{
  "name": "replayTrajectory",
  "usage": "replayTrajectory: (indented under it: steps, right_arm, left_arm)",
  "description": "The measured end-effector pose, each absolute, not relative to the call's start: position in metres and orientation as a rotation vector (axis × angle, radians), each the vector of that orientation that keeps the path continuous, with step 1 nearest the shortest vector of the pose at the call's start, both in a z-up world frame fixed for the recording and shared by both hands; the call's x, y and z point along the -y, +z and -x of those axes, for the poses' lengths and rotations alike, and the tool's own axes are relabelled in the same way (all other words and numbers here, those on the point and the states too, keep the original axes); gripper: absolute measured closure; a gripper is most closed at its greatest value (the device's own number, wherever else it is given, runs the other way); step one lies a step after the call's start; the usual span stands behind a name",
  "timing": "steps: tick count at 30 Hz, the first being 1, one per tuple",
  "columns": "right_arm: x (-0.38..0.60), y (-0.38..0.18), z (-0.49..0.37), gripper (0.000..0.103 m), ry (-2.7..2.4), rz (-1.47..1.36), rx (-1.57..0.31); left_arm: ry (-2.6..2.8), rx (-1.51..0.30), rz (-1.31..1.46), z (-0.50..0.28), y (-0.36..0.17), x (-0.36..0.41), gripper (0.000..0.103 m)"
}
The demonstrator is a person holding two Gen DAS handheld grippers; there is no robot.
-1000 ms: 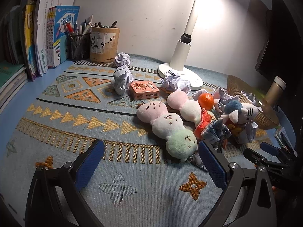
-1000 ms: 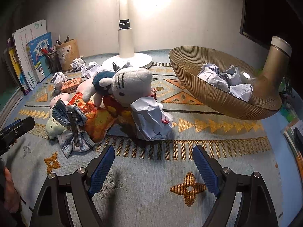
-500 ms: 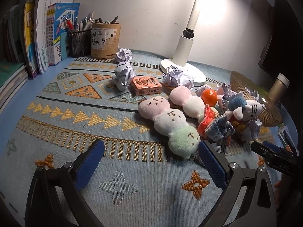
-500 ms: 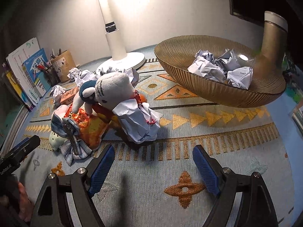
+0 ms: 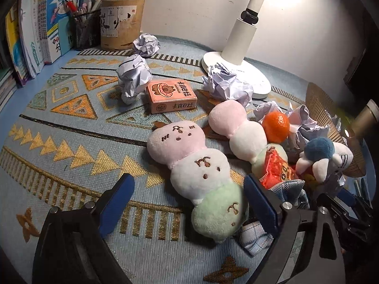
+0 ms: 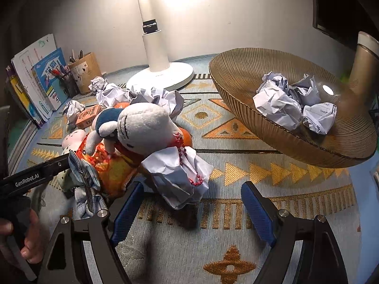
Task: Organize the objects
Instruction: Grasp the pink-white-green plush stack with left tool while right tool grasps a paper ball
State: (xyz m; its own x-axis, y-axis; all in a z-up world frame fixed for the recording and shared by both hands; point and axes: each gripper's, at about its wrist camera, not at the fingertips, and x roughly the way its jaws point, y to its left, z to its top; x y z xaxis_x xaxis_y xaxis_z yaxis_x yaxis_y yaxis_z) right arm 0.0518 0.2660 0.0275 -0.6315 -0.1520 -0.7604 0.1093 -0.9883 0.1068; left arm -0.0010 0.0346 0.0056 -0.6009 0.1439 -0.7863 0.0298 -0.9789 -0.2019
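My left gripper (image 5: 189, 203) is open; the green end of a pink-white-green plush (image 5: 201, 170) lies between its fingers. A second such plush (image 5: 236, 130), an orange (image 5: 276, 127) and a pink card box (image 5: 171, 95) lie beyond. My right gripper (image 6: 193, 209) is open, close in front of a crumpled paper (image 6: 180, 177) with red beads (image 6: 183, 156) on it. A grey shark plush (image 6: 139, 127) leans on that paper. The ribbed brown bowl (image 6: 236, 99) at the right holds several paper balls (image 6: 279, 104).
A white lamp (image 6: 158, 71) stands at the back. Loose paper balls (image 5: 133, 75) lie near it. A pen cup (image 5: 122, 23) and books (image 5: 30, 35) line the back left. A plaid cloth (image 6: 85, 182) lies by the plush pile. A patterned mat (image 6: 236, 172) covers the desk.
Both grippers have moved forward and down toward the pile. The left now straddles the green plush end; the right has closed in on the beaded paper.
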Motion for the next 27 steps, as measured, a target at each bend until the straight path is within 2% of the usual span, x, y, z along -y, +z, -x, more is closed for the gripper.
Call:
replayTrajectory:
  steps: [1,3,4,5,6,9,12,15,18,21,22,23,24,27]
  right_arm:
    - [-0.265,0.027,-0.05,0.025,-2.703,-1.267,0.074]
    - [-0.262,0.026,-0.046,0.038,-2.688,-1.27,0.075]
    - [-0.262,0.026,-0.046,0.047,-2.681,-1.274,0.073]
    - [-0.262,0.025,-0.046,0.058,-2.675,-1.277,0.075]
    - [-0.263,0.026,-0.048,0.061,-2.67,-1.279,0.081]
    - [-0.27,0.032,-0.064,0.061,-2.649,-1.264,0.128]
    - [-0.278,0.042,-0.087,0.061,-2.61,-1.211,0.184]
    - [-0.28,0.041,-0.098,0.061,-2.611,-1.226,0.16]
    - [-0.28,0.033,-0.101,0.061,-2.595,-1.272,0.127]
    - [-0.286,0.03,-0.111,0.061,-2.534,-1.264,0.2]
    - [-0.288,0.03,-0.115,0.061,-2.514,-1.247,0.219]
    - [-0.289,0.03,-0.118,0.061,-2.498,-1.236,0.224]
    - [-0.289,0.029,-0.121,0.061,-2.479,-1.234,0.219]
    - [-0.287,0.024,-0.125,0.061,-2.463,-1.262,0.184]
  left_arm:
    - [2.748,0.281,1.368,0.0,0.005,-0.037,0.01]
    - [2.733,0.268,1.352,-0.001,0.006,-0.038,0.019]
    - [2.714,0.257,1.34,-0.002,0.007,-0.038,0.03]
    - [2.663,0.254,1.325,-0.004,0.009,-0.038,0.051]
    - [2.628,0.246,1.32,-0.006,0.011,-0.037,0.051]
    - [2.646,0.152,1.283,-0.02,0.022,-0.029,0.051]
    - [2.577,0.157,1.257,-0.034,0.026,-0.012,0.051]
    - [2.561,0.077,1.27,-0.044,0.021,-0.008,0.051]
    - [2.54,0.099,1.271,-0.046,0.012,-0.007,0.047]
    - [2.54,0.139,1.273,-0.046,0.008,-0.006,0.044]
    - [2.555,0.126,1.274,-0.046,0.008,-0.007,0.037]
    - [2.569,0.114,1.28,-0.046,0.008,-0.008,0.025]
    - [2.577,0.106,1.288,-0.045,0.007,-0.009,0.021]
    - [2.582,0.09,1.289,-0.046,0.007,-0.01,0.02]
